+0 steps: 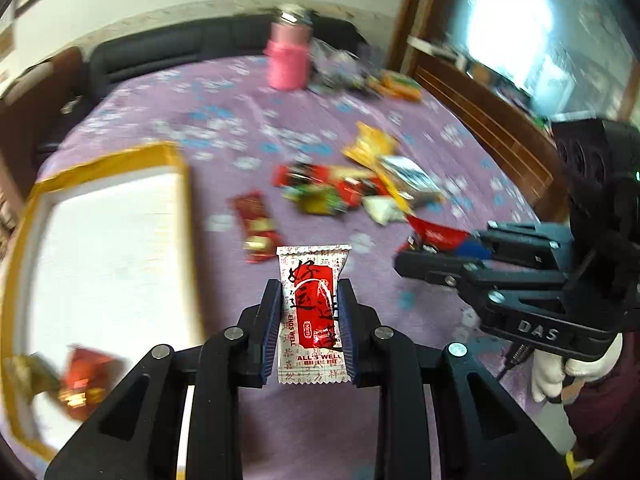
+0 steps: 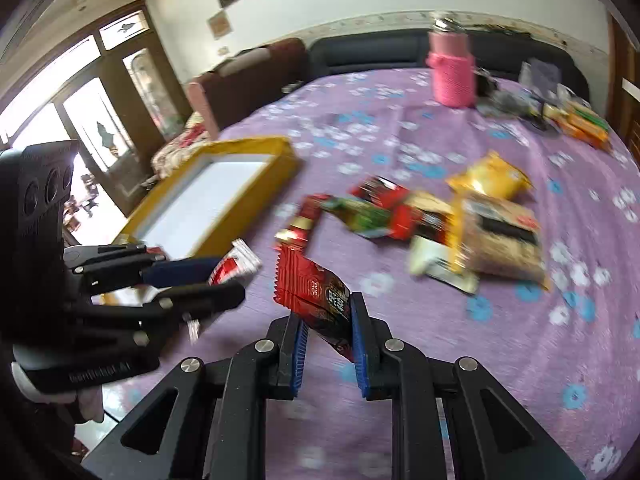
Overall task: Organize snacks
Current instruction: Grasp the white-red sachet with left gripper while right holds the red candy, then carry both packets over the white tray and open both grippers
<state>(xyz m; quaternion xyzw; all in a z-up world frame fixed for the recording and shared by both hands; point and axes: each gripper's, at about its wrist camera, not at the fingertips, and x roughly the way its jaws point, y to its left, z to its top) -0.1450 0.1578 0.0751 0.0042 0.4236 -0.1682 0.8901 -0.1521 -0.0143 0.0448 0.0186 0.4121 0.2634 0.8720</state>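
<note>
My left gripper [image 1: 309,292] is shut on a white and red candy packet [image 1: 313,312], held above the purple cloth just right of the yellow box [image 1: 176,168]. It also shows in the right wrist view [image 2: 216,280] with the packet [image 2: 236,264]. My right gripper [image 2: 330,312] is shut on a red and dark snack packet [image 2: 316,292]; it shows in the left wrist view [image 1: 416,260] with the red packet [image 1: 436,234]. A pile of snack packets [image 2: 440,216] lies mid-table. The box holds two red and gold packets [image 1: 86,380] in its near corner.
A pink bottle [image 2: 452,68] stands at the far side with more packets [image 2: 580,120] beside it. A loose red packet [image 1: 256,224] lies between box and pile. A dark sofa [image 2: 380,52] runs behind the table, and a wooden bench [image 1: 480,108] is at the right.
</note>
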